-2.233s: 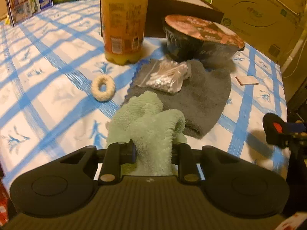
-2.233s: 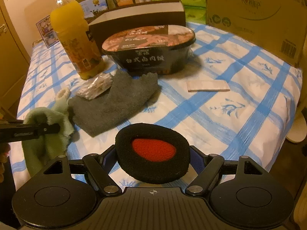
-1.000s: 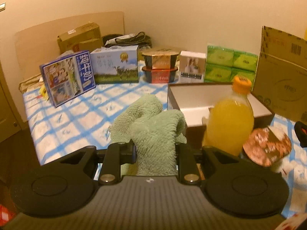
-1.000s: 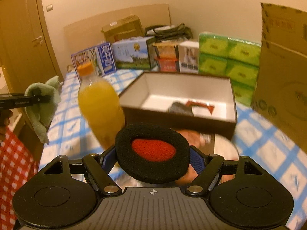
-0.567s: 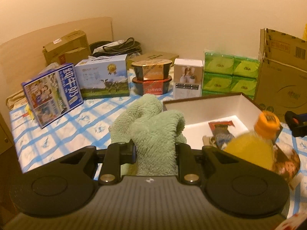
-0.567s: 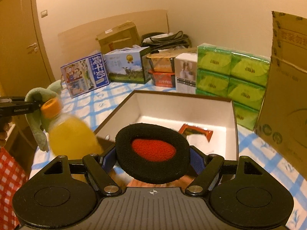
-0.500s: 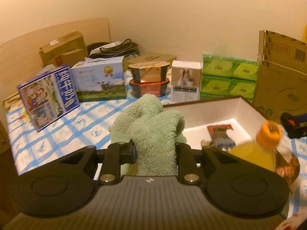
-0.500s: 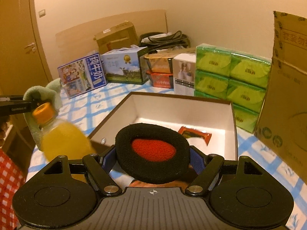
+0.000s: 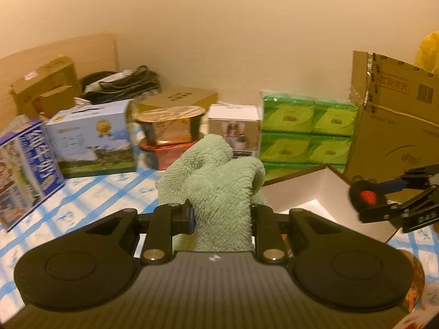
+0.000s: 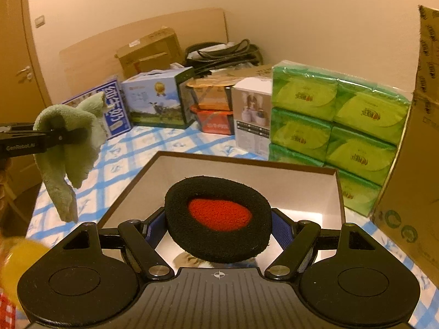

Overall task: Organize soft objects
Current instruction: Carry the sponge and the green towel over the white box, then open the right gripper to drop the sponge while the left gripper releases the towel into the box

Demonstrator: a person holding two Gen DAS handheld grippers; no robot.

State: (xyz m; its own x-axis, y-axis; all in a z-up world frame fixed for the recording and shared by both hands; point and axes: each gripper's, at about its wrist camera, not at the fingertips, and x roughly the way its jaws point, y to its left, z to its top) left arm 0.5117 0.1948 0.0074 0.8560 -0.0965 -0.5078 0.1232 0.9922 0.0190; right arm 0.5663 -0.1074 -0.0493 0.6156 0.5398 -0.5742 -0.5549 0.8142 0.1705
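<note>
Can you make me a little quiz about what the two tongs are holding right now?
1. True or false: the left tongs are shut on a green towel.
2. What is the round thing in the right tongs? A) an orange bottle B) a black foam pad with a red middle C) a tissue pack
3. Fill in: the foam pad is held above the open ____ with white inside walls.

Key:
1. True. The towel hangs from the tongs, off the table.
2. B.
3. Box.
</note>
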